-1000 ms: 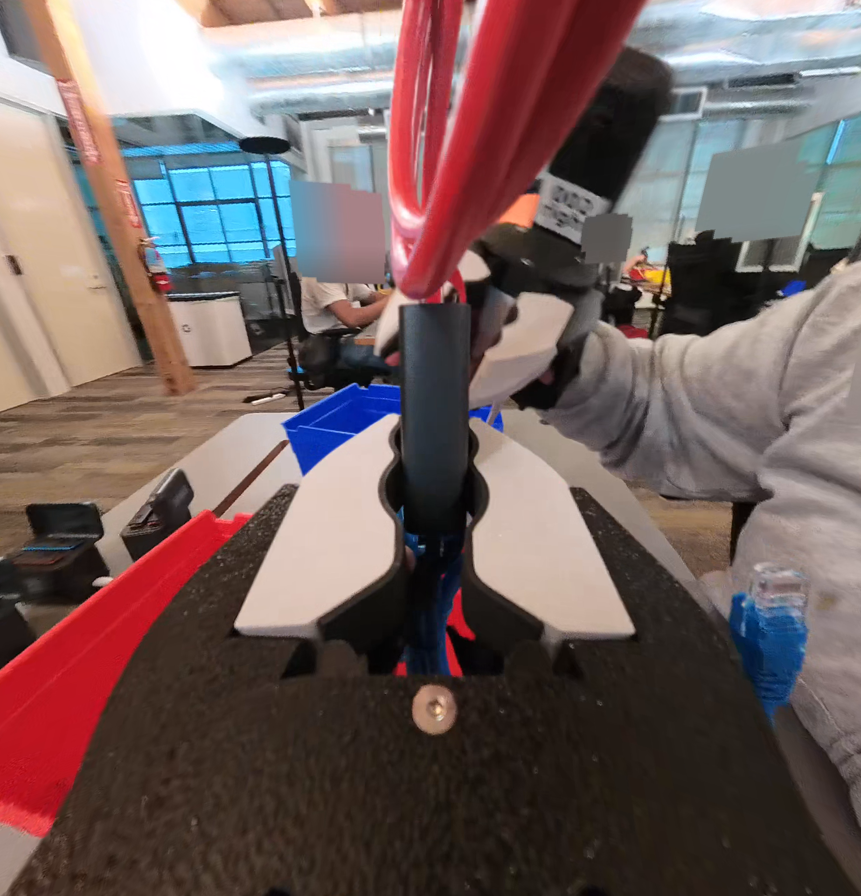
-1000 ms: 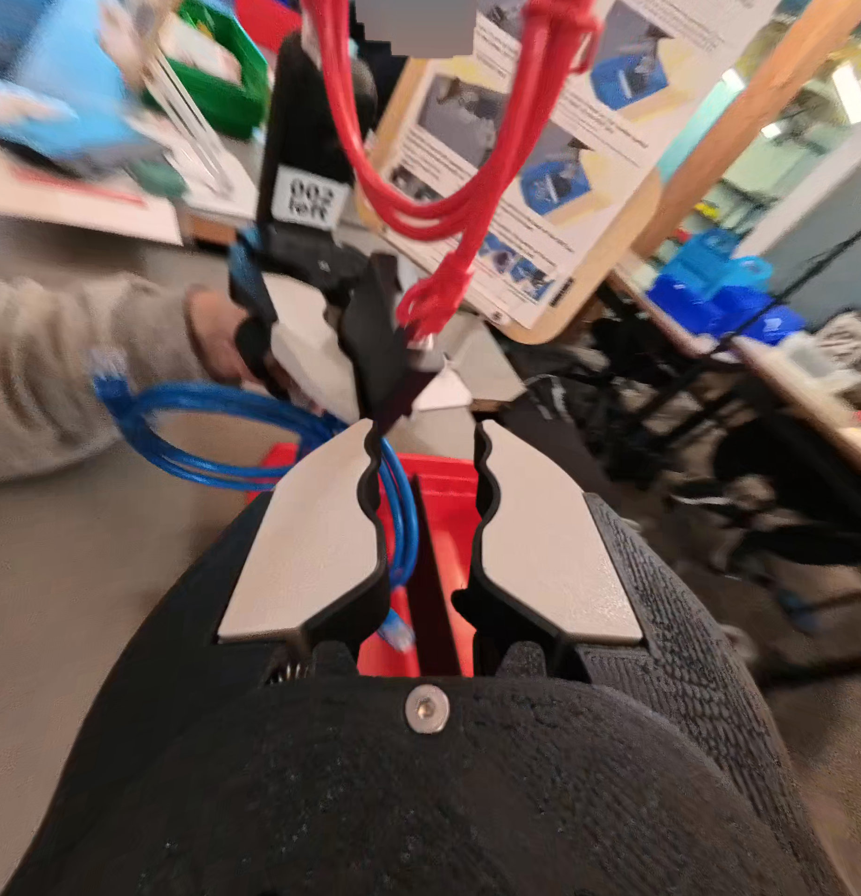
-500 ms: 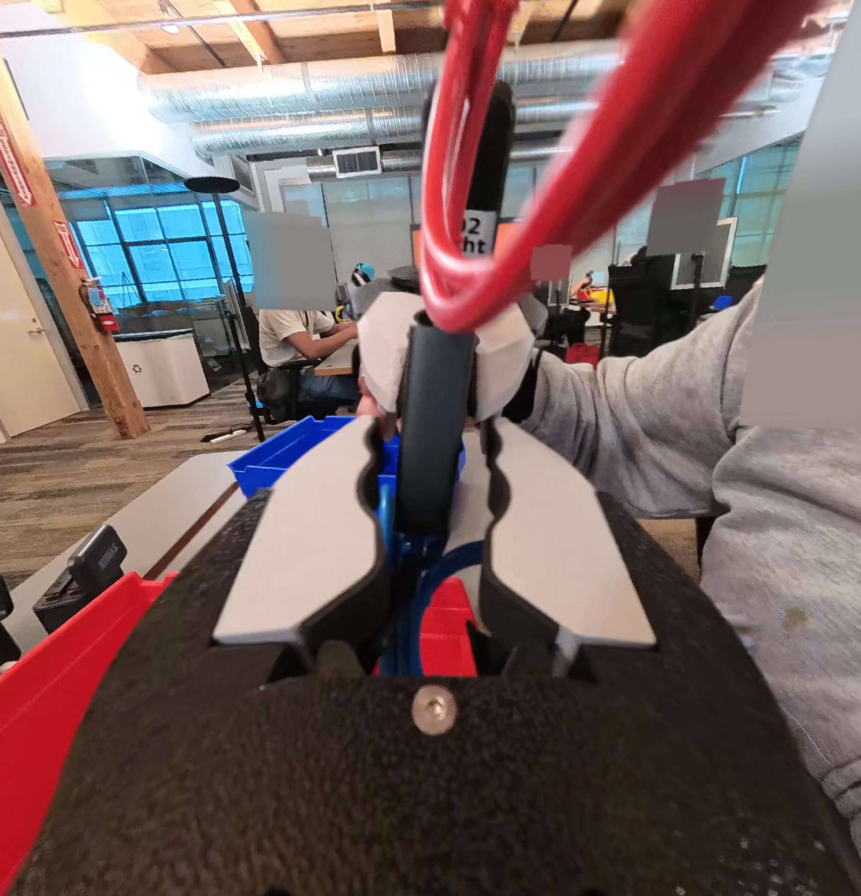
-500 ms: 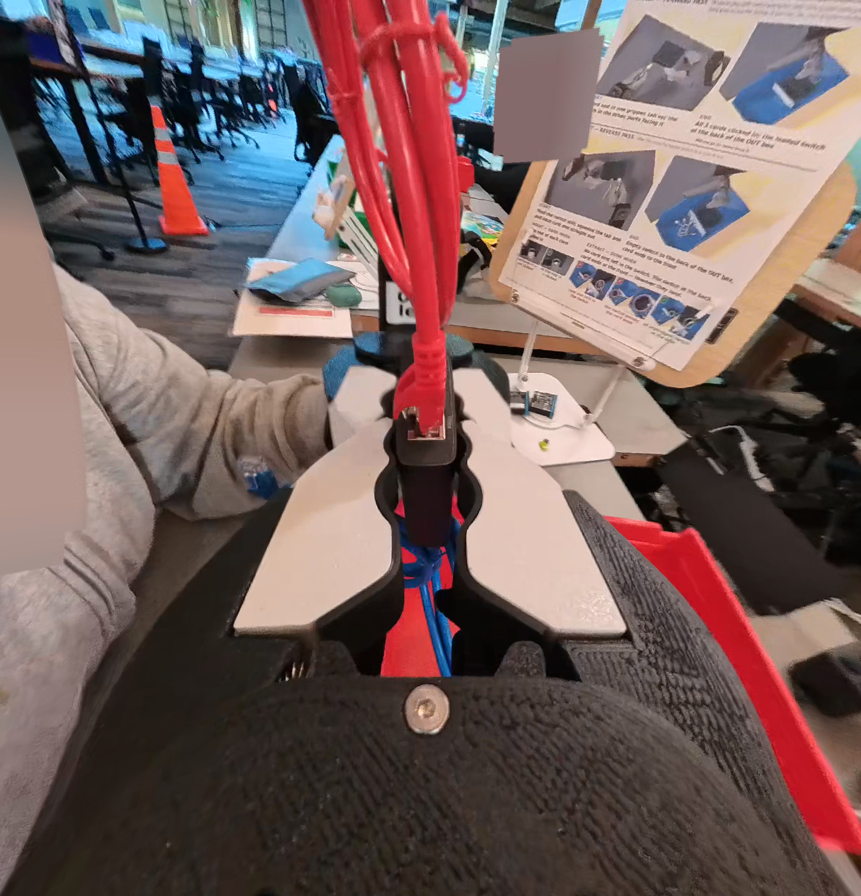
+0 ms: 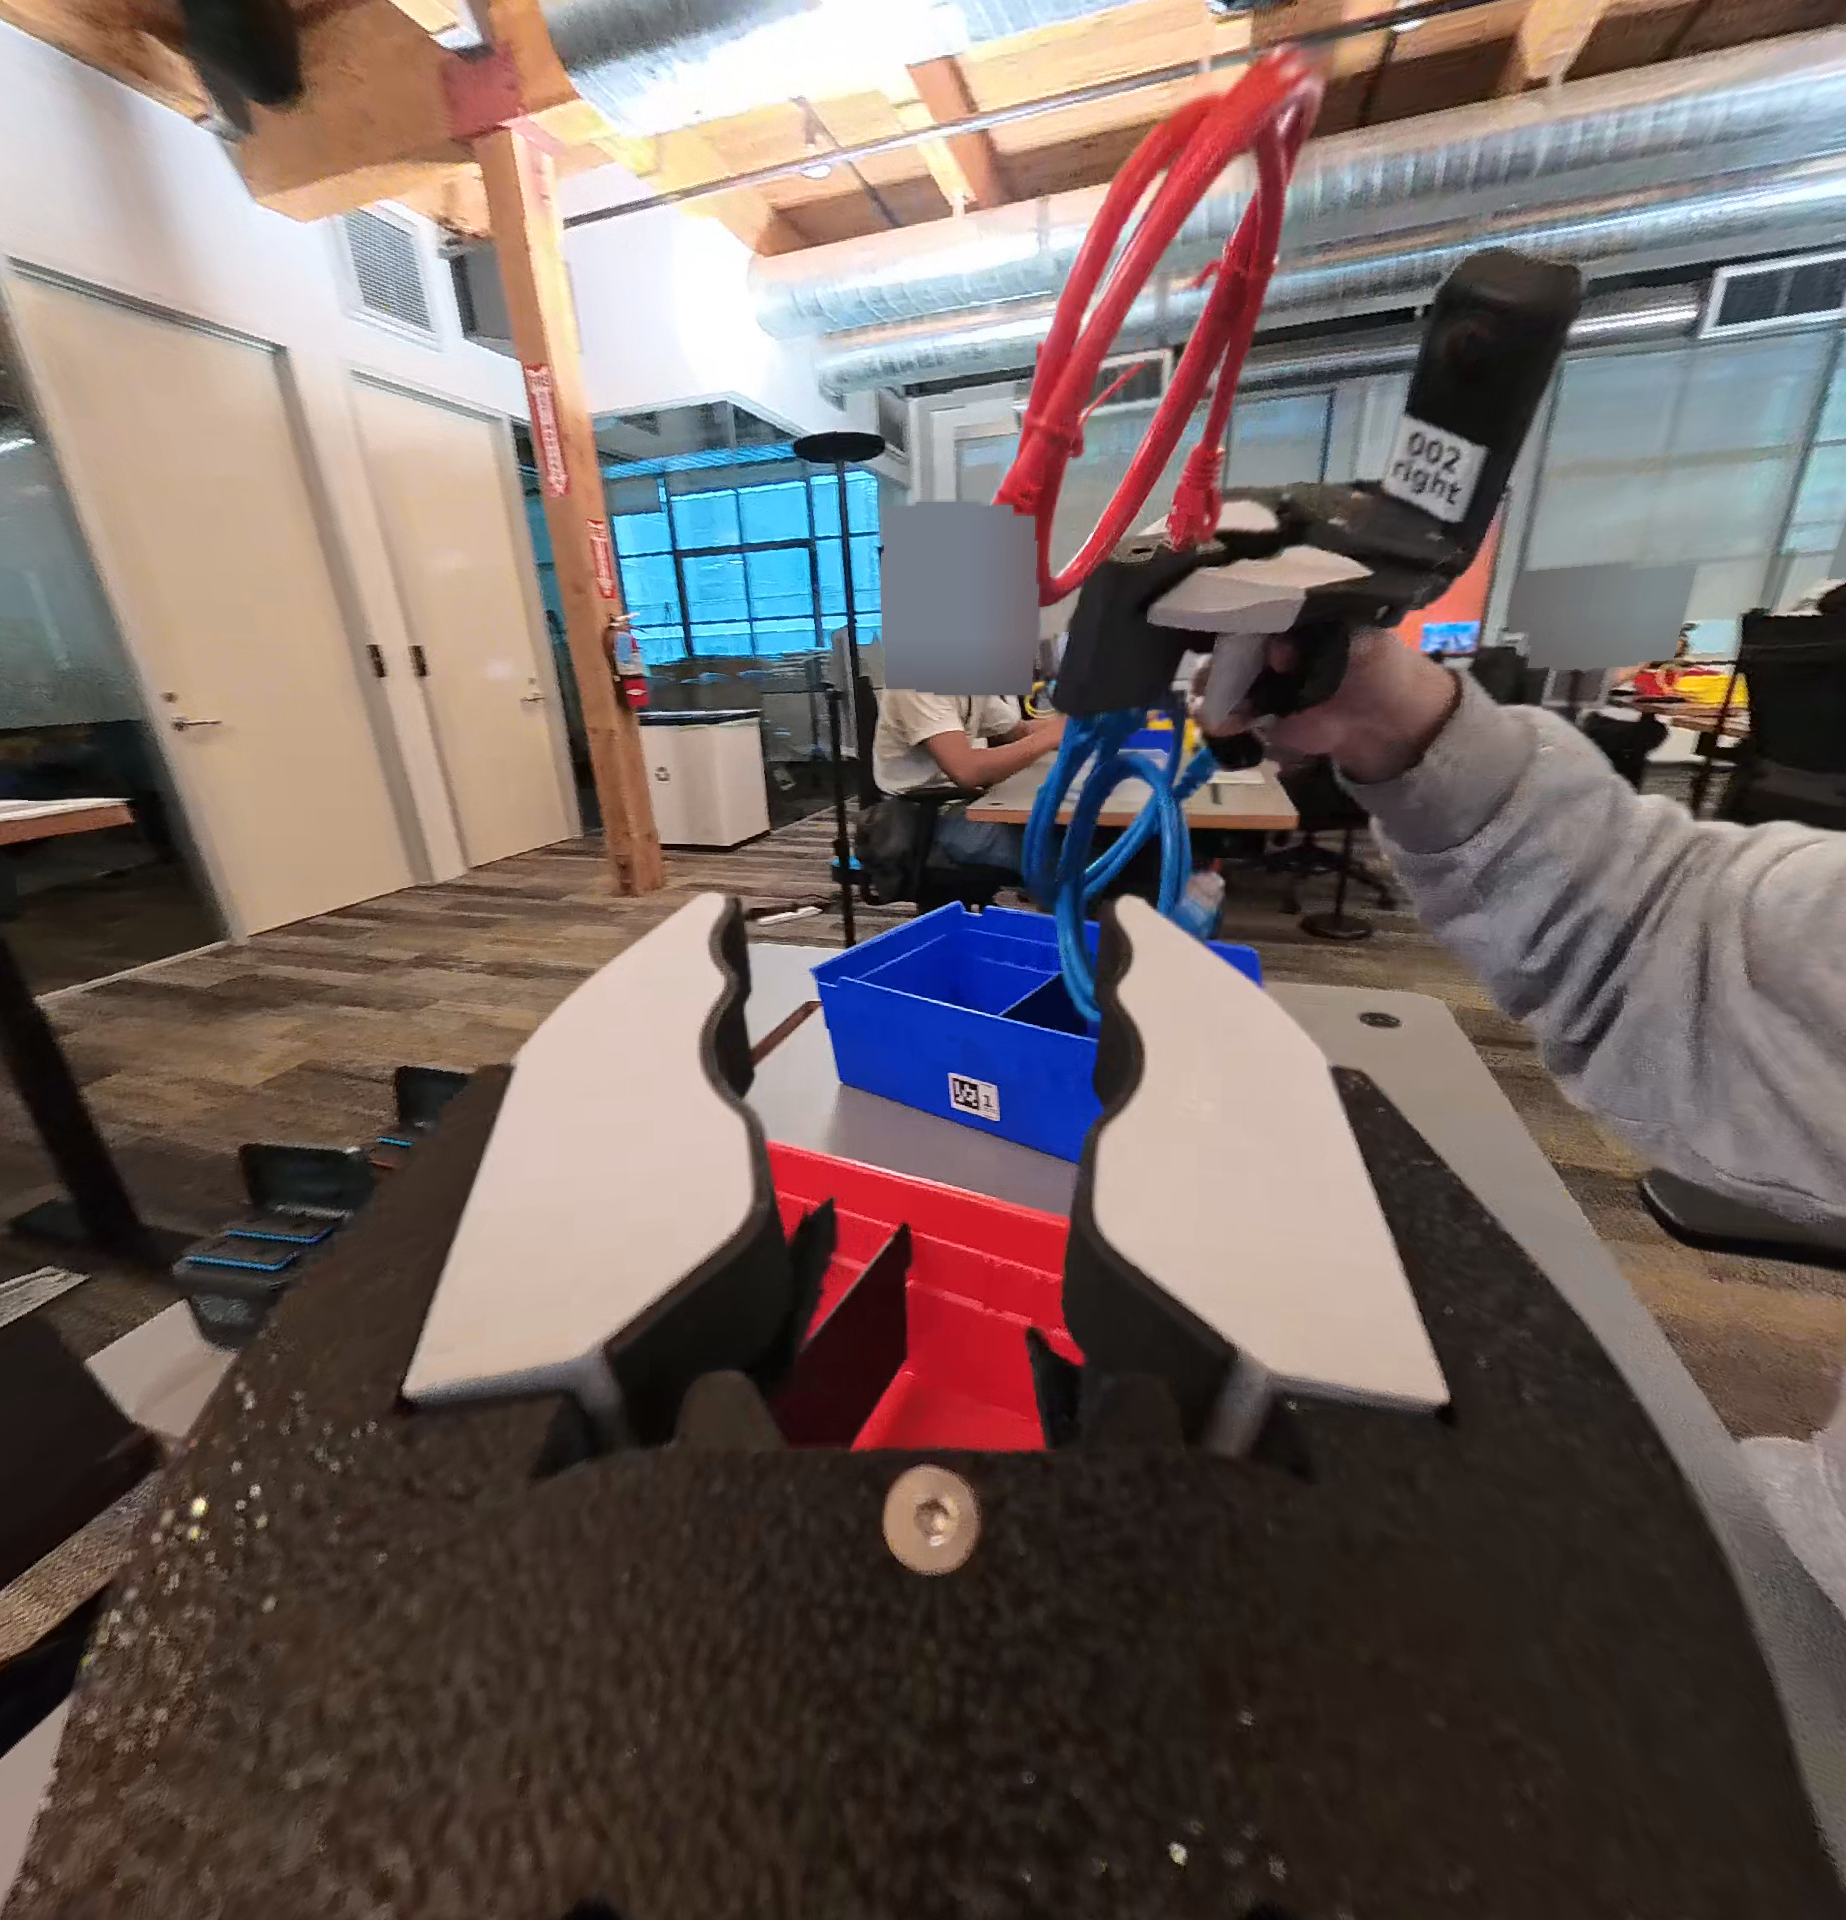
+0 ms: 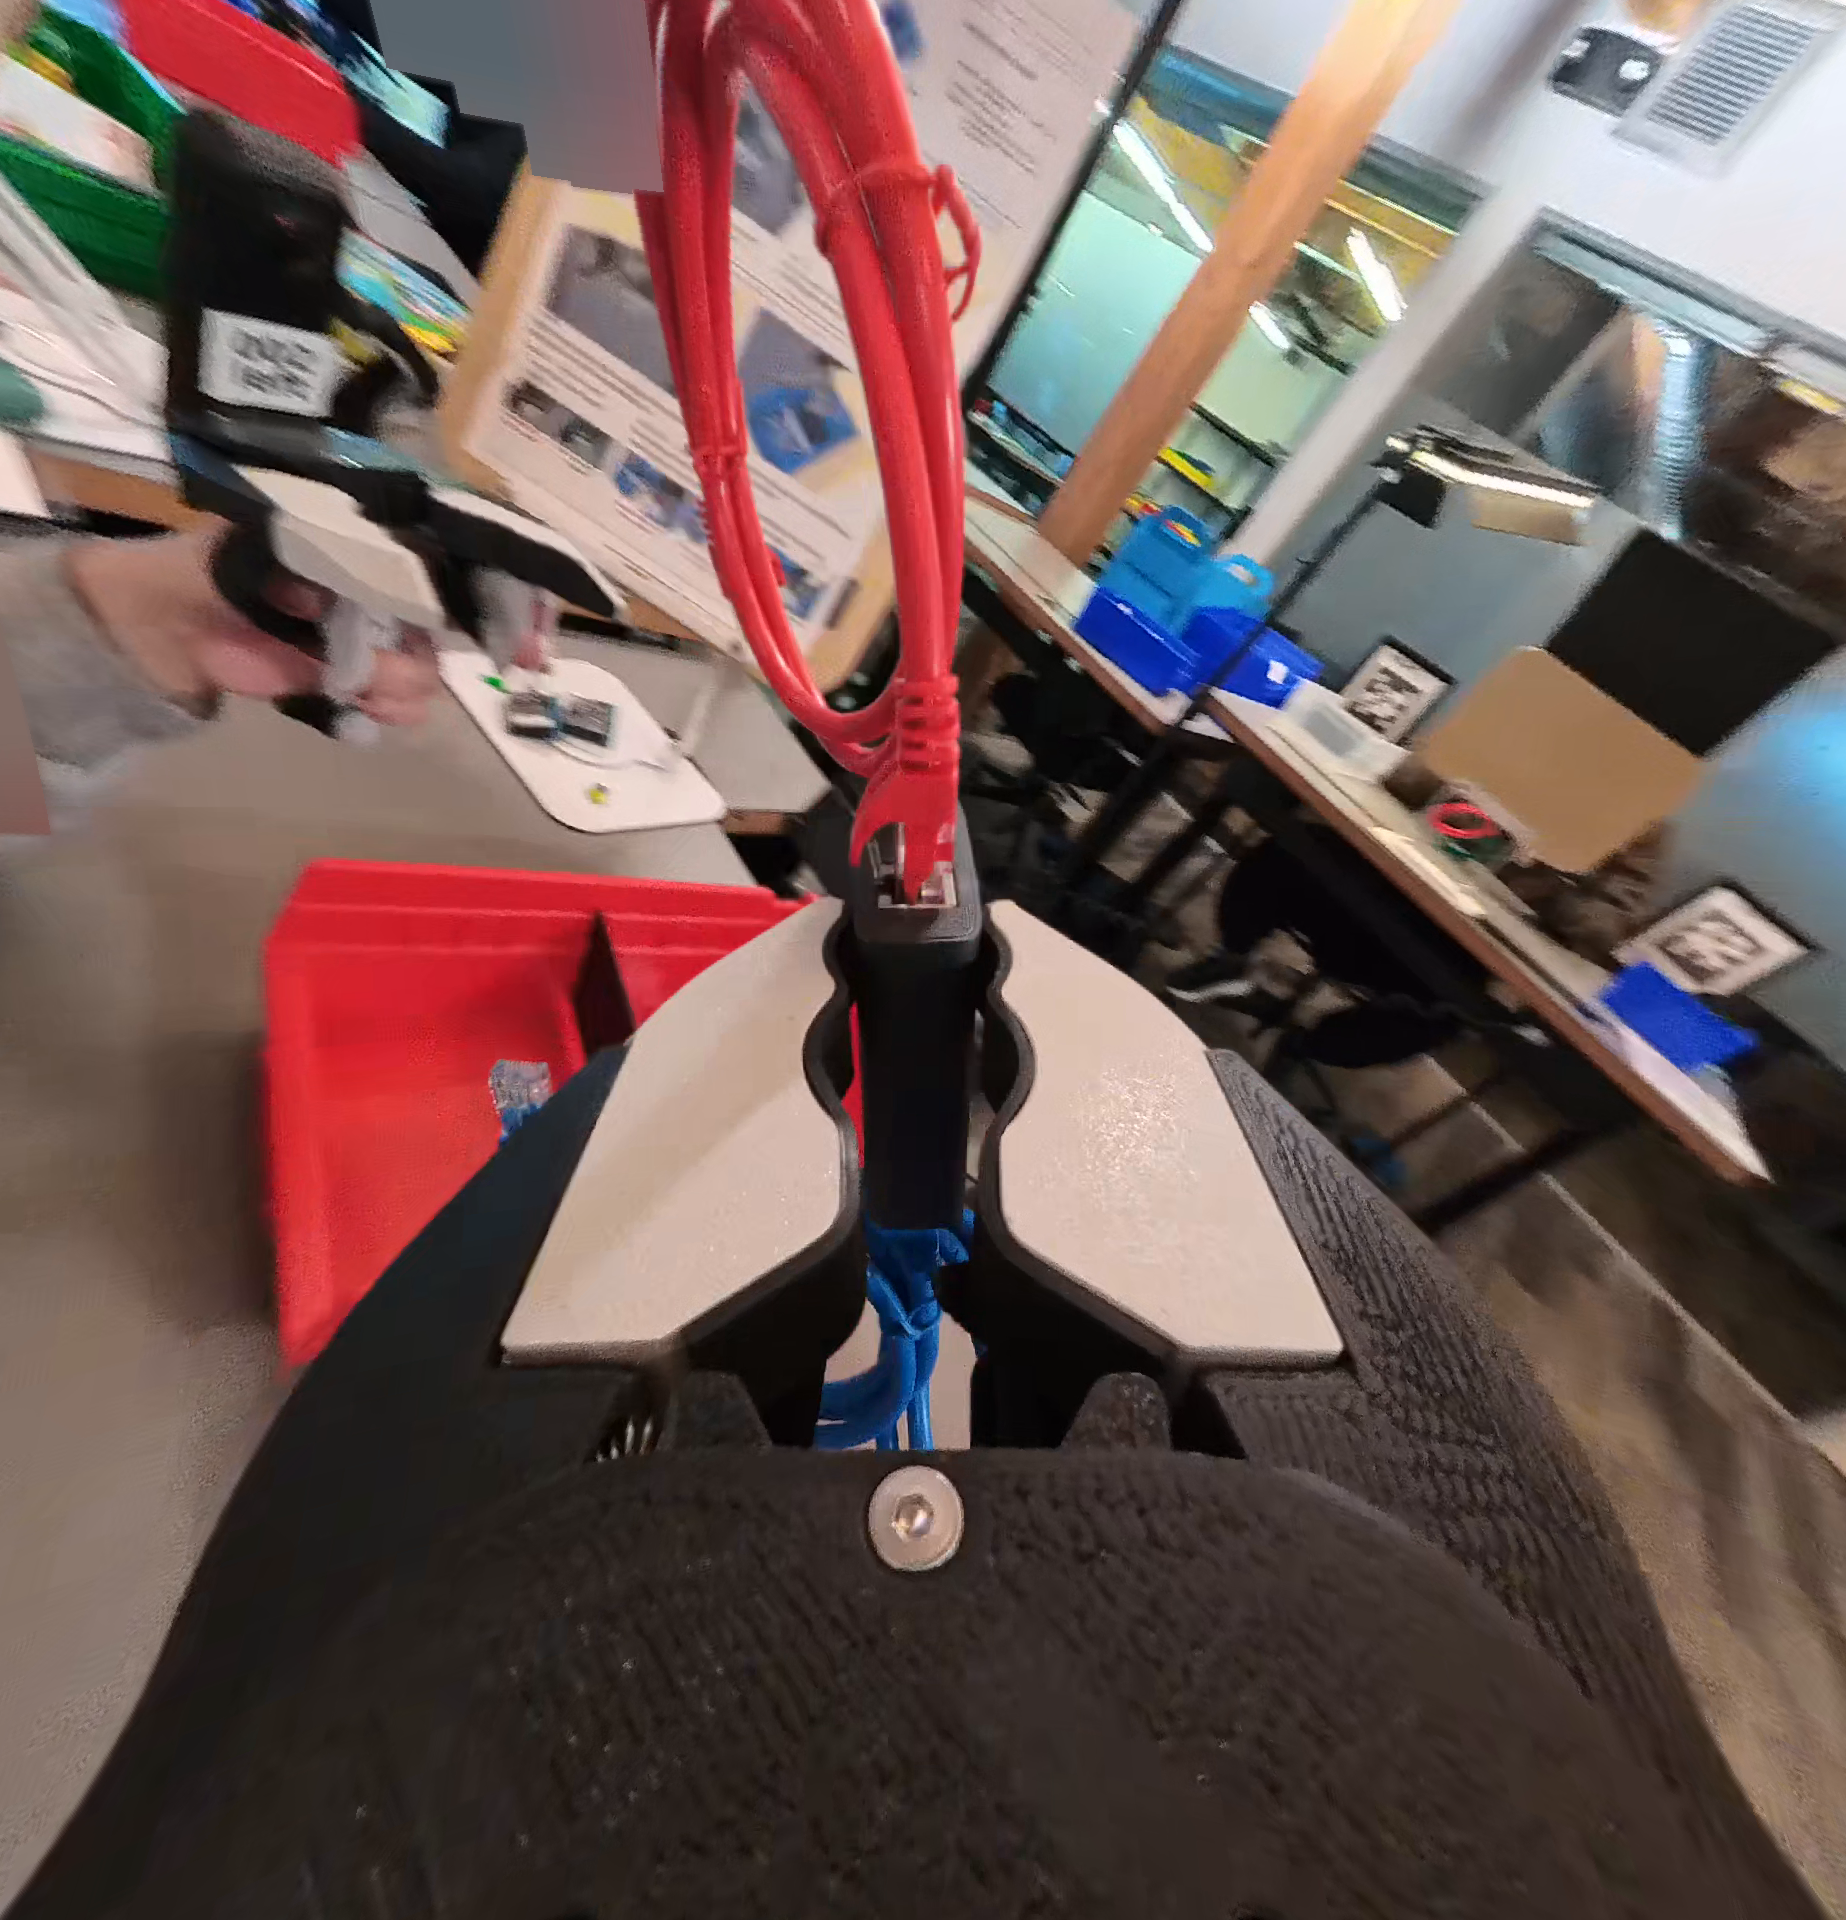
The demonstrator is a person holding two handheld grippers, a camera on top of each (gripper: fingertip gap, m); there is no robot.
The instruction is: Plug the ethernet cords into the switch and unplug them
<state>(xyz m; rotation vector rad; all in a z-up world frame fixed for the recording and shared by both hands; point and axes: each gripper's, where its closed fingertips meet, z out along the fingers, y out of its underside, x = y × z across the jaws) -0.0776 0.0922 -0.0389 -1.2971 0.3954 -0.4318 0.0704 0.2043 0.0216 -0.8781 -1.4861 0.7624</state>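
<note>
My right gripper is shut on a black coupler block. A red cable coil is plugged into the block's top end and a blue cable coil hangs from its lower end. In the left wrist view the right gripper holds the block up at the upper right, red coil above, blue coil below. My left gripper is open and empty, above a red bin. It shows blurred at the left of the right wrist view.
The red bin has a black divider and sits on a grey table. A blue bin stands behind it. Black cases lie at the left. A poster board and a white pad are behind. Tip to tip, the grippers are about 20 centimetres apart.
My left gripper has opened, let go of the coupler block and pulled back. My right gripper alone now holds the block with both cables, up and to the right.
</note>
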